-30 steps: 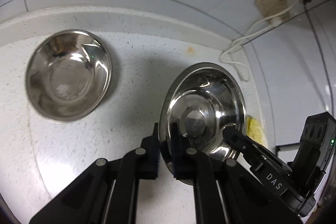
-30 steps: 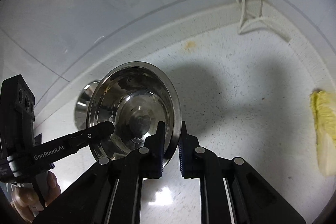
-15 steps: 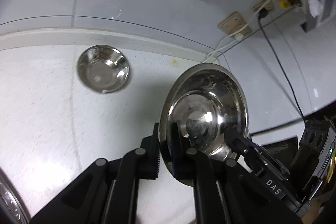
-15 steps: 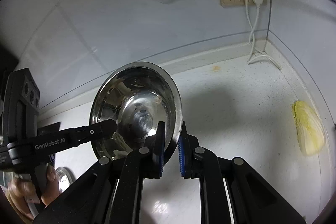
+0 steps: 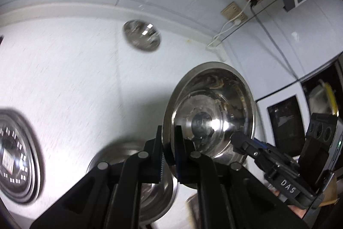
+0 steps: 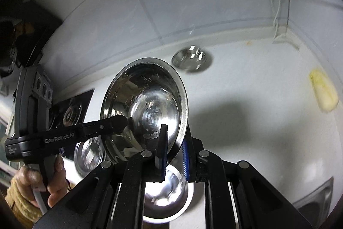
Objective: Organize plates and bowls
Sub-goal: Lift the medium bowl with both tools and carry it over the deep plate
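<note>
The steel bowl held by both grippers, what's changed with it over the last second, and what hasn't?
The steel bowl has been carried up and away from the back wall: the small bowl on the counter looks much farther off now, and another bowl now shows underneath. Unchanged: the left gripper and right gripper stay clamped on opposite rims; the small bowl hasn't moved.

The white speckled counter [image 6: 257, 83] runs to the far wall. A small steel bowl [image 6: 189, 59] rests far back. A pale cabbage [image 6: 323, 90] lies right.
</note>
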`<state>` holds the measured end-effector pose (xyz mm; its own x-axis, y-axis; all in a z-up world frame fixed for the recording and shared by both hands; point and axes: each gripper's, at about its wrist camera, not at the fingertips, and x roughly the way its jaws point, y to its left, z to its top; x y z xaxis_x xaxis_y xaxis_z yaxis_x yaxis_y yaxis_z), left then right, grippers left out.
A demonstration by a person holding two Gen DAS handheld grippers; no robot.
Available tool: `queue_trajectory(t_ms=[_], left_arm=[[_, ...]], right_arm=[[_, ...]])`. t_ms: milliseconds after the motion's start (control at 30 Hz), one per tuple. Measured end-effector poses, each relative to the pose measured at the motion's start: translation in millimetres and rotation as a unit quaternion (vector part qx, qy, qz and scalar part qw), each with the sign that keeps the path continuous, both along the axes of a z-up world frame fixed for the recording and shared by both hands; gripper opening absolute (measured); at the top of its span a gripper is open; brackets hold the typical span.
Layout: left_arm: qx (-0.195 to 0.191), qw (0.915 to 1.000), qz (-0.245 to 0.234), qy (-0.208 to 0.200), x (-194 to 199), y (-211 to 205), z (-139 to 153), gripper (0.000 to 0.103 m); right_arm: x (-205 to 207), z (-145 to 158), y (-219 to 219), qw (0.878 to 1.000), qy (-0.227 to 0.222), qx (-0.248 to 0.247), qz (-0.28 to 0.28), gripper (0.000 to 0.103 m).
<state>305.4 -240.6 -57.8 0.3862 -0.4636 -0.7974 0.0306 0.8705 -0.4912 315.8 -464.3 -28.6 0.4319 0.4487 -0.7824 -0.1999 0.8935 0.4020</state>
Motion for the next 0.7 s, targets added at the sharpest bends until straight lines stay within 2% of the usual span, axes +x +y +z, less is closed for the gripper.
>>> queue_trajectory(t_ms=[200, 367, 533, 700], left_arm=[[-0.011, 0.9974, 0.029, 0.065, -37, 29, -61, 0.008], [0.008, 0.9947, 0.04, 0.095, -49, 34, -95, 0.008], [0.006, 0.9921, 0.044, 0.117, -57, 37, -116, 0.008], [0.009, 0.9908, 0.045, 0.127, -59, 36, -125, 0.008]], right_arm=[[-20, -61, 19, 0.997, 0.065, 0.009, 0.027, 0.011], [-22, -101, 24, 0.994, 0.104, 0.013, 0.033, 0.011], [-36, -114, 32, 0.991, 0.126, 0.017, 0.035, 0.011], [-43, -120, 35, 0.99, 0.135, 0.018, 0.038, 0.011]])
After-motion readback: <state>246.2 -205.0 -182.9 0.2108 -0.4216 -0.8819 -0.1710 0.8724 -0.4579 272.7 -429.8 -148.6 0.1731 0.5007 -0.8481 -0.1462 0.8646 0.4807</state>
